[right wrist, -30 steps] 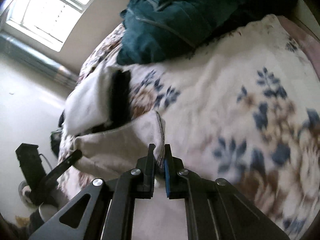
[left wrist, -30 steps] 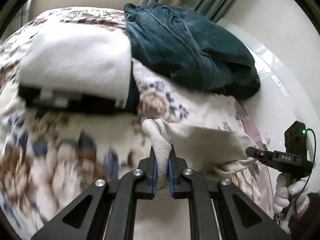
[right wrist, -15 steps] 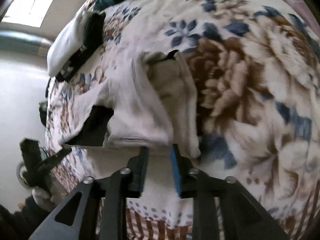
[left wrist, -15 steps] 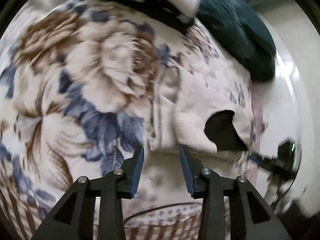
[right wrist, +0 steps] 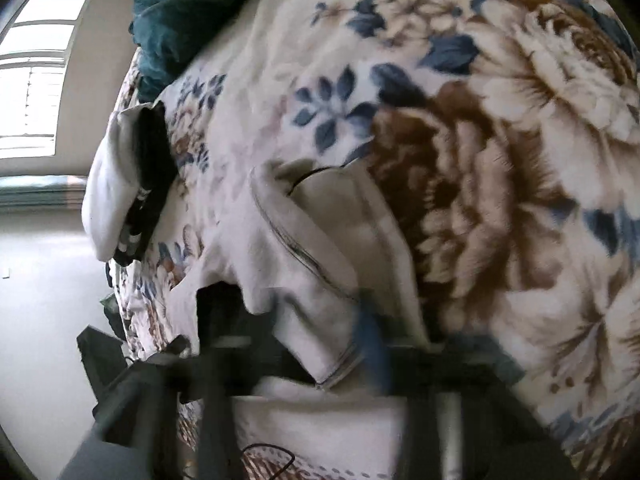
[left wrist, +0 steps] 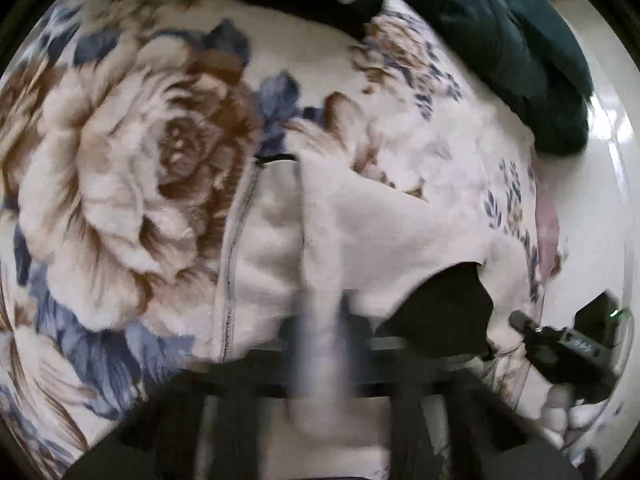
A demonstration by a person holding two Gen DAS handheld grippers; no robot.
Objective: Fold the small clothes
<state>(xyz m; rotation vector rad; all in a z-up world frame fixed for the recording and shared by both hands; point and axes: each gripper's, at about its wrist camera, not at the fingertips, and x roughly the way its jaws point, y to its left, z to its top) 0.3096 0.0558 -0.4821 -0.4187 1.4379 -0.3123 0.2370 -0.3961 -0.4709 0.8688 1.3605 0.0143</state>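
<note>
One small cream garment (left wrist: 360,232) lies on the flowered blanket (left wrist: 120,184), which covers the bed. In the left wrist view the garment spreads from the centre toward 4 o'clock, and its stitched hem (left wrist: 234,248) runs almost straight from the centre down toward 7 o'clock. A dark opening (left wrist: 444,304) shows at its lower right part, at about 4 o'clock. In the right wrist view the same garment (right wrist: 288,264) sits at the centre and its near corner (right wrist: 332,368) hangs down toward 6 o'clock.

The left gripper (left wrist: 320,344) is strongly blurred at 6 o'clock, just in front of the garment's near edge; I cannot tell if its jaws are open, closed or gripping cloth. The right gripper (right wrist: 360,360) is also blurred at 6 o'clock, with one blue pad (right wrist: 372,344) touching or just beside the garment's near corner; its state I cannot tell either. In the left wrist view the right gripper (left wrist: 560,344) appears at 4 o'clock, beside the garment's right edge, near the edge of the bed.

Wide bare blanket lies at 9 o'clock of the garment in the left view and at 3 o'clock in the right view.

I count one dark green cloth heap (left wrist: 500,48) at 1 o'clock, and one folded white and black pile (right wrist: 120,184) at 9 o'clock in the right view. Both are well apart from the garment. One window (right wrist: 36,68) shows at 10 o'clock.
</note>
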